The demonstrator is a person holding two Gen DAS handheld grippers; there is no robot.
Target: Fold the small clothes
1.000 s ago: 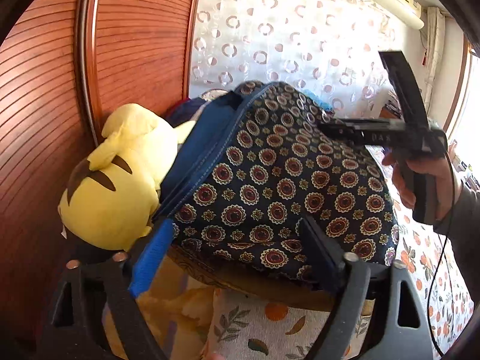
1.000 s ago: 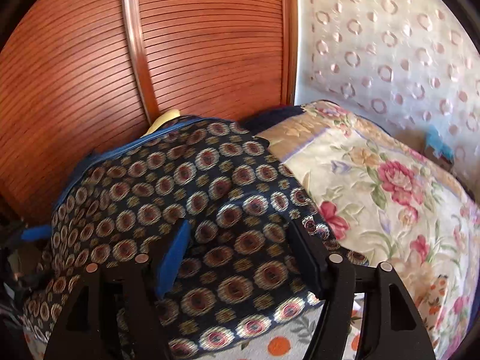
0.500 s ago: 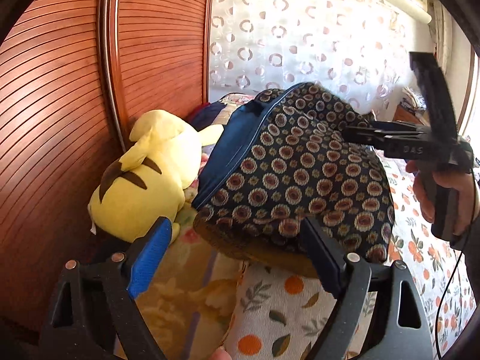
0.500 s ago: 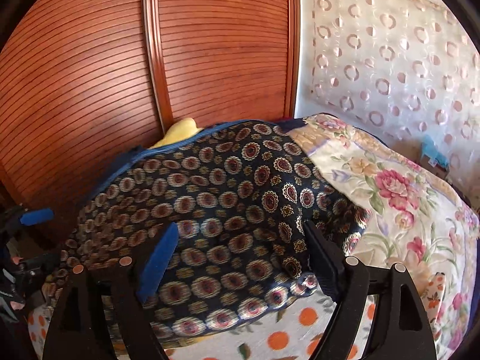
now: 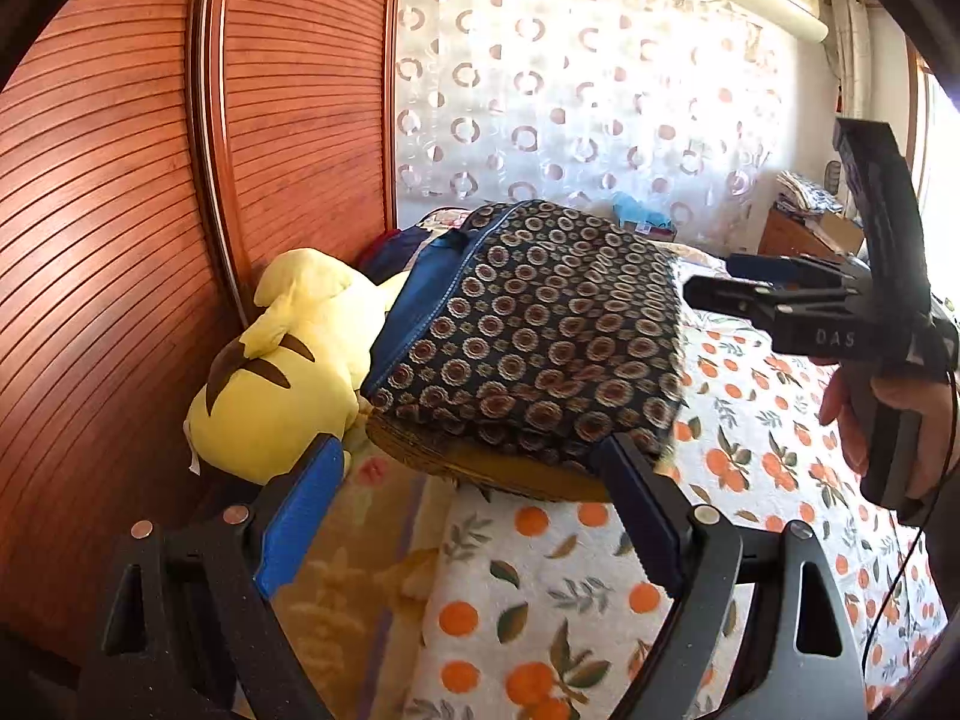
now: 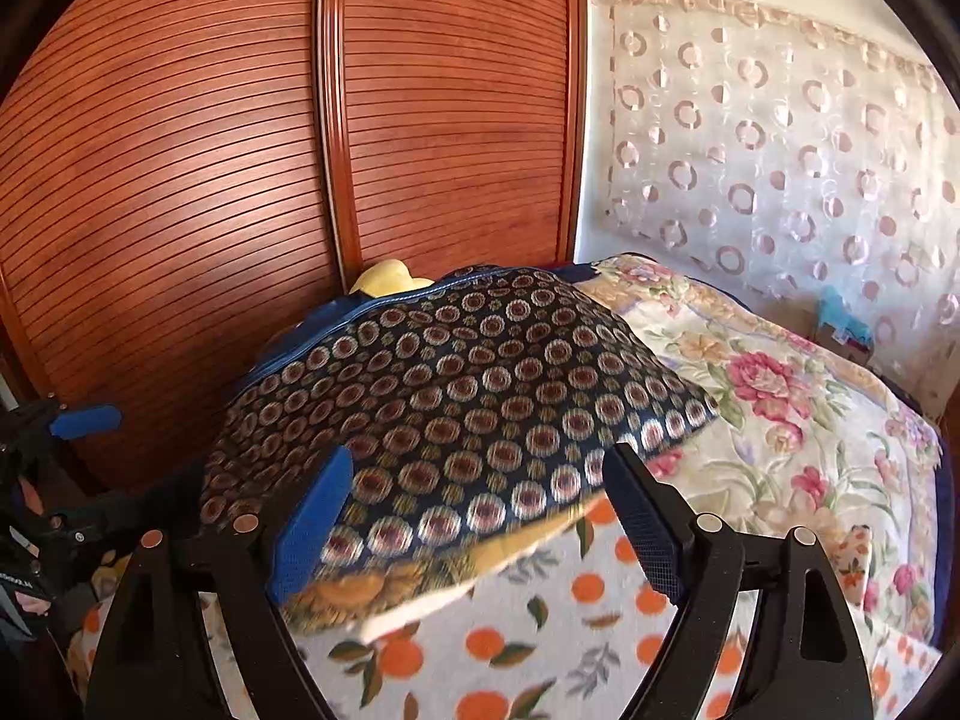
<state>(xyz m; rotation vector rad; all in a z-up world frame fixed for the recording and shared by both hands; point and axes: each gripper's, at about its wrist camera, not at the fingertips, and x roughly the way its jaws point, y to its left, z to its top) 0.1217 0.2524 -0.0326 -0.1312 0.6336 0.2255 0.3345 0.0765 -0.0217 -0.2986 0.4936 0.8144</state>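
You are working on a bed (image 5: 750, 420) spread with an orange-print sheet, hard against a slatted wooden wardrobe (image 5: 120, 210), with a ring-patterned curtain (image 5: 600, 108) behind. Take the wardrobe as your landmark. A yellow plush toy (image 5: 282, 372) lies right against it. Just beyond the plush, away from the wardrobe, the dark medallion-print garment (image 5: 540, 336) sits as a folded, mounded bundle on the bed, its blue lining showing on the wardrobe side.

Your left claw (image 5: 474, 510) is wide and empty, with the bundle's near edge just ahead of it. Your right claw (image 6: 480, 516) is likewise wide, gripping nothing; the bundle's lower edge lies between its fingers, untouched as far as I can tell.

This looks like a release after a fold. Next, judge whether the bundle needs another fold; if so, you'd close both claws on the near edge together.
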